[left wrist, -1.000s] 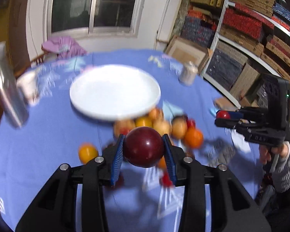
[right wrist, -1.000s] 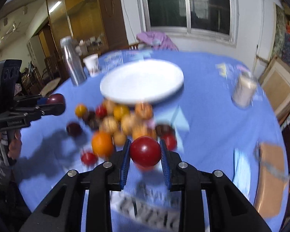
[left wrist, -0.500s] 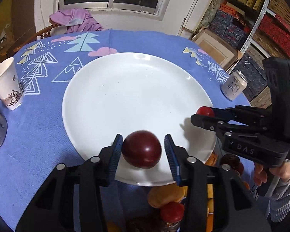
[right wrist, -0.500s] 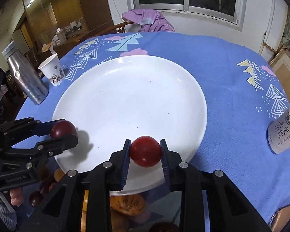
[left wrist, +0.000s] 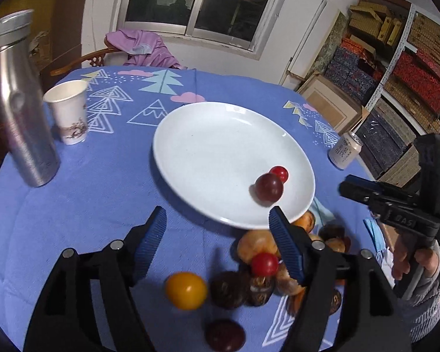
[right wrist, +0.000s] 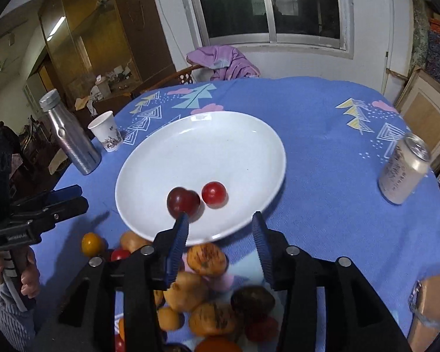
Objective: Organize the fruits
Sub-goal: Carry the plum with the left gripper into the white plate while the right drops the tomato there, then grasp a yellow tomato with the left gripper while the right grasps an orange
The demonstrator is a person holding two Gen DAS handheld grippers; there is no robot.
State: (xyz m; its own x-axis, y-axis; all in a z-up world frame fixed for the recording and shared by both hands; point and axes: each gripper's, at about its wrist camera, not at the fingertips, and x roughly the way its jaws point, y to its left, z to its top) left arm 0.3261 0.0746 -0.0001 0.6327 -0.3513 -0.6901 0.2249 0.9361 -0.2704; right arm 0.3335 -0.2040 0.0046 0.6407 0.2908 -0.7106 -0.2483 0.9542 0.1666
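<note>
Dark red plum (right wrist: 183,201) and smaller bright red fruit (right wrist: 214,192) lying side by side on the white plate (right wrist: 208,146), near its front rim, seemingly touching in the left wrist view (left wrist: 269,187). Plate sitting mid-table on the blue patterned cloth (right wrist: 322,117). Heap of unsorted fruit (right wrist: 202,287) just off the plate's front edge: orange-brown, yellow, red and dark pieces bunched together. Left gripper (left wrist: 217,243) spread wide, holding nothing, poised above the cloth by the plate's front rim. Right gripper (right wrist: 220,240) likewise parted and bare, over the heap. Silver bottle (right wrist: 70,135) and paper cup (right wrist: 105,132) toward the table's left edge, drink can (right wrist: 402,170) near the right edge.
</note>
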